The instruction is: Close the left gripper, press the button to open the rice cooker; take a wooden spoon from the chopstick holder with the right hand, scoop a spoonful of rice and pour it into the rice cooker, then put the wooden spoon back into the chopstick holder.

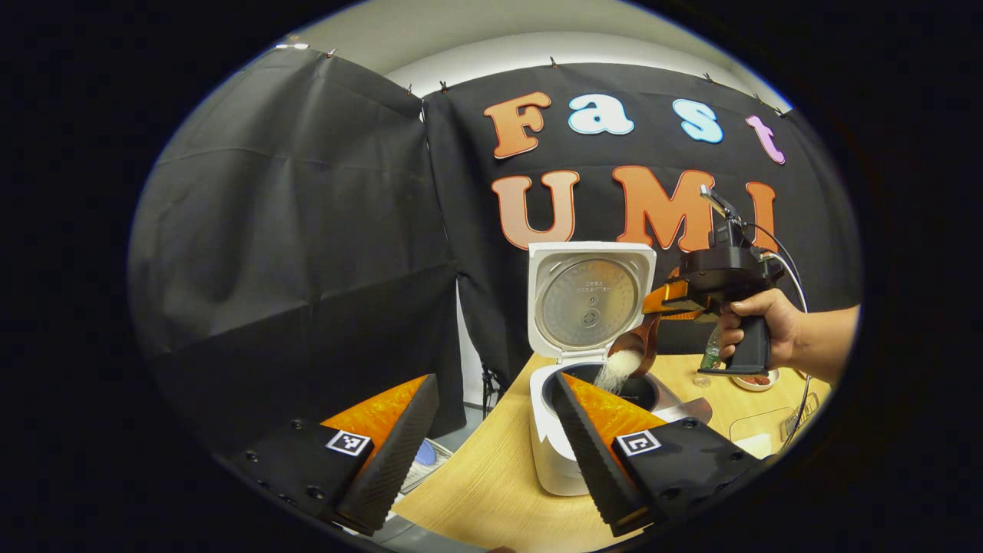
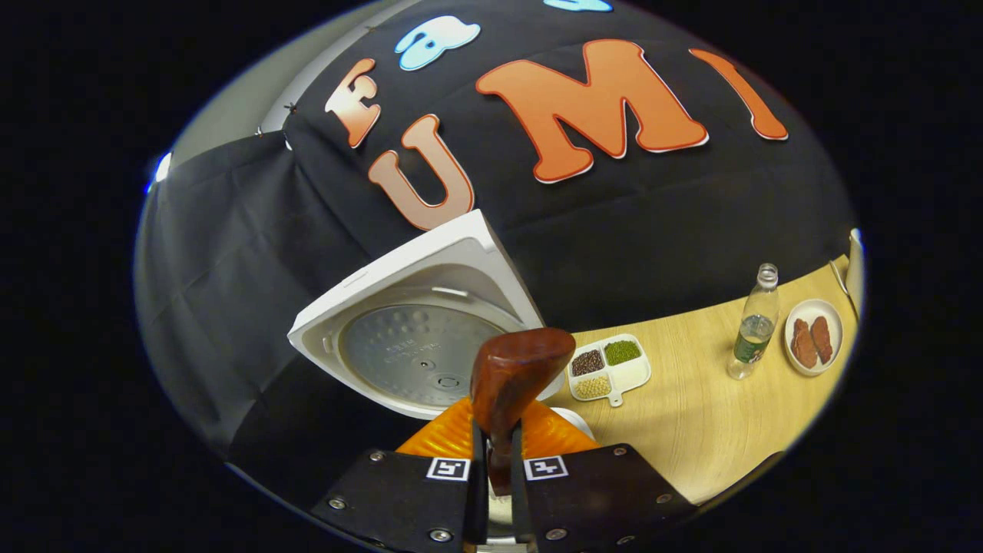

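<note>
Wide apart are the fingers of the left gripper (image 1: 491, 453), with nothing held. Just ahead, the wooden spoon (image 2: 510, 384) is squeezed by the right gripper (image 2: 495, 491), and rice (image 1: 620, 367) is tipped into the open rice cooker (image 1: 572, 384) on the bench (image 1: 491, 484).

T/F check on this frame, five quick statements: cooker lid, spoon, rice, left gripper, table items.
1. The rice cooker lid is closed. False: it stands open, with its inner plate showing.
2. The right gripper is shut on the wooden spoon. True.
3. Rice is falling from the spoon into the cooker's pot. True.
4. The left gripper is shut. False: its fingers stand wide apart and hold nothing.
5. The bottle lies on its side on the table. False: it stands upright, between the divided dish of beans and a small plate.
</note>
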{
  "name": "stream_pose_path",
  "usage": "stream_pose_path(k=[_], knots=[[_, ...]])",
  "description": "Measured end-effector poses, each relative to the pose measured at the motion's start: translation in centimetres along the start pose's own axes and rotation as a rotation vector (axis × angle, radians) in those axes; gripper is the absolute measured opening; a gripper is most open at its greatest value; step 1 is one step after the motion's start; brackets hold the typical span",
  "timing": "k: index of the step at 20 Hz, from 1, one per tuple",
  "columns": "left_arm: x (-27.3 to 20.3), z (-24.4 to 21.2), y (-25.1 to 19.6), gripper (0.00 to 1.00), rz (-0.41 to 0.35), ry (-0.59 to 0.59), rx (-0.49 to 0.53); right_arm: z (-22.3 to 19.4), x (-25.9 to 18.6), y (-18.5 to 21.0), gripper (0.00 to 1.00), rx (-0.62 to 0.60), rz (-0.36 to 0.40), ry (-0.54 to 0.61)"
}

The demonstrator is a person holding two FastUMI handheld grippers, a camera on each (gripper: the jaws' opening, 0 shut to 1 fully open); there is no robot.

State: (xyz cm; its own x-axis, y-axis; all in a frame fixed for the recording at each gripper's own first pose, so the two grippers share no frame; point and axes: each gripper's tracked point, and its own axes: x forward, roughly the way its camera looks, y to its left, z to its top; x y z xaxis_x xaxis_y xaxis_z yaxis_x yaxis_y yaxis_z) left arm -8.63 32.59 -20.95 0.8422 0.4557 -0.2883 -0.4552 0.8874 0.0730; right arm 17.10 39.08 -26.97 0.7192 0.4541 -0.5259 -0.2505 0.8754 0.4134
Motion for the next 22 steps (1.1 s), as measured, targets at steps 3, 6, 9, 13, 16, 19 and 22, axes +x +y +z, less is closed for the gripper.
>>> stream_pose_path(k=[3, 6, 9, 13, 16, 19, 22], knots=[[-0.3, -0.2, -0.1, 1.00, 0.005, 0.006, -0.008, 1.1, 0.2, 0.6, 0.11, -0.115, -0.003, -0.039], [-0.6, -0.3, 0.2, 1.00, 0.013, 0.007, -0.008, 2.4, 0.0, 1.3, 0.11, -0.225, 0.001, -0.084], [-0.5, -0.3, 0.1, 1.00, 0.020, 0.010, -0.008, 3.4, -0.2, 2.2, 0.12, -0.345, 0.027, -0.124], [-1.1, -0.3, 0.2, 1.00, 0.028, 0.007, -0.006, 4.8, -1.2, 3.3, 0.11, -0.498, 0.058, -0.175], [-1.0, -0.1, -0.1, 1.00, 0.026, 0.005, 0.000, 5.5, -1.5, 4.4, 0.11, -0.642, 0.086, -0.240], [-1.2, 0.2, -0.4, 1.00, 0.022, -0.002, 0.005, 6.1, -2.5, 5.7, 0.11, -0.691, 0.151, -0.257], [-1.5, 0.5, -1.0, 1.00, 0.016, -0.012, 0.007, 6.5, -3.2, 6.4, 0.11, -0.689, 0.185, -0.268]])
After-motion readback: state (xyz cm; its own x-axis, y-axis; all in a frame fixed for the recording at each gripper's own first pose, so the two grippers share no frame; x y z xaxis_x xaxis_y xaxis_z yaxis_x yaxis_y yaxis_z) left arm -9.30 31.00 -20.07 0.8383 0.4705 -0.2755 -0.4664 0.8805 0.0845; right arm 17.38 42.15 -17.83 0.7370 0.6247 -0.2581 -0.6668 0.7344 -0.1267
